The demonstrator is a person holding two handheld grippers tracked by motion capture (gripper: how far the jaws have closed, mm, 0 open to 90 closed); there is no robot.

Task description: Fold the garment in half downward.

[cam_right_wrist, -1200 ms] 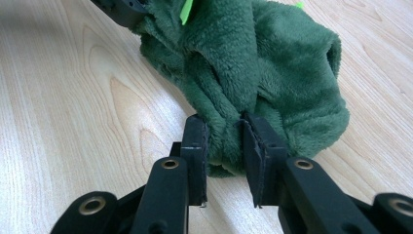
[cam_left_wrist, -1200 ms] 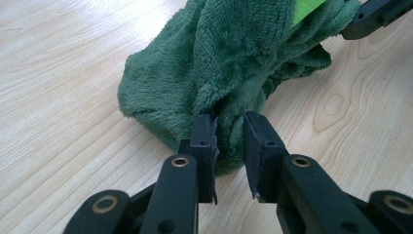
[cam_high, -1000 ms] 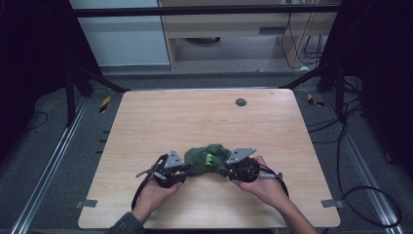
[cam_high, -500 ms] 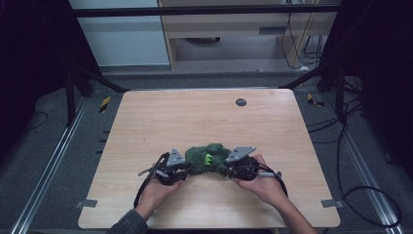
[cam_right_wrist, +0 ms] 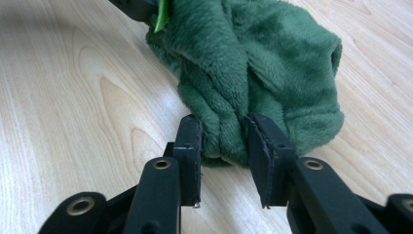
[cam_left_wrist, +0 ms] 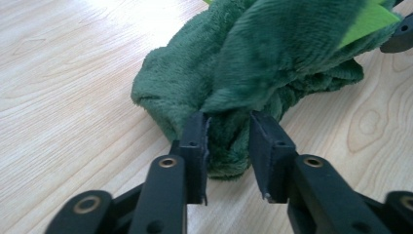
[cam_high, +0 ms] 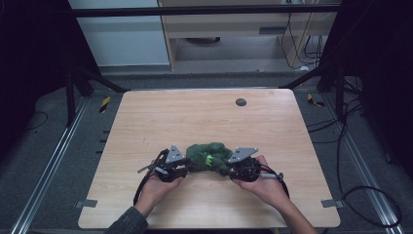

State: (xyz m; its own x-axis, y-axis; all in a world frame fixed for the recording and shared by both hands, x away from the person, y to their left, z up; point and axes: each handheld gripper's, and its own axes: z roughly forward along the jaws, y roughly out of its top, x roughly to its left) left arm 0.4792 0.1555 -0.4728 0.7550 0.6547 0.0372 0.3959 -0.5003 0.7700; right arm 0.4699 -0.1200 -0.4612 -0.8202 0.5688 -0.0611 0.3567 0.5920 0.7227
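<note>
A crumpled dark green plush cloth [cam_high: 207, 153] with a yellow-green tag [cam_high: 208, 159] lies on the wooden table [cam_high: 195, 117] near its front edge. My left gripper [cam_high: 187, 165] grips its left end and my right gripper [cam_high: 225, 168] its right end. In the left gripper view a thick fold of the cloth [cam_left_wrist: 272, 53] fills the gap of the left gripper [cam_left_wrist: 229, 146]. In the right gripper view another fold [cam_right_wrist: 272, 63] sits pinched in the right gripper [cam_right_wrist: 224, 141]. Both pairs of jaws have just been opening a little, and the plush still touches the pads.
A small dark round disc [cam_high: 240, 102] sits far back on the table. Grey tape marks [cam_high: 86, 203] lie at the front corners. Black frame bars and cables surround the table, with a shelf unit beyond the far edge.
</note>
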